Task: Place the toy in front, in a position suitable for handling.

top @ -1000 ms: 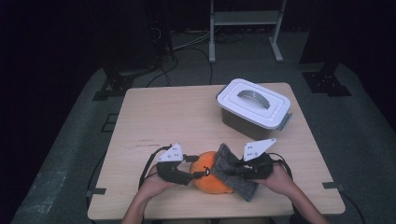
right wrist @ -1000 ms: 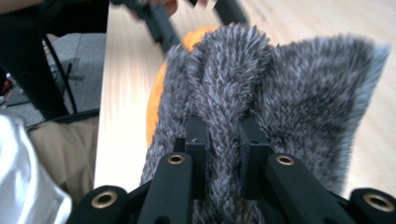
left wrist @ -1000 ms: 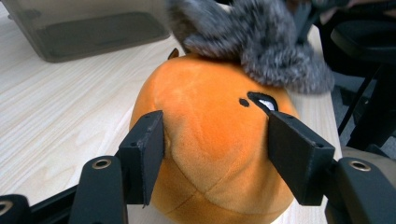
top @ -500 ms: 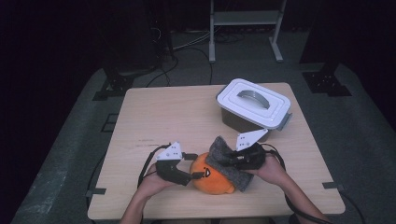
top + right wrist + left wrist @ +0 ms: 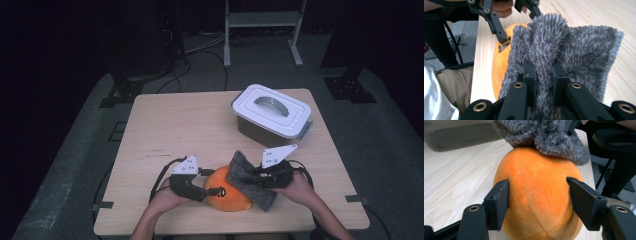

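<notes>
An orange plush ball (image 5: pixel 225 196) rests near the table's front edge. My left gripper (image 5: pixel 212 189) is shut on it, and in the left gripper view its jaws press into both sides of the ball (image 5: pixel 537 195). A grey fuzzy cloth (image 5: pixel 247 176) is draped over the ball's right side and top. My right gripper (image 5: pixel 257 178) is shut on the cloth. In the right gripper view a fold of the cloth (image 5: pixel 574 50) is pinched between the jaws of that gripper (image 5: pixel 544 72). The cloth hides part of the ball.
A white-lidded container (image 5: pixel 272 115) with a grey handle stands at the back right of the wooden table (image 5: pixel 175 130). A metal stand (image 5: pixel 262 20) and cables lie on the dark floor beyond. The person's forearms come in over the front edge.
My right gripper shifted left with the cloth, then back right, dragging the cloth across the ball. The left gripper kept its hold and stayed put.
</notes>
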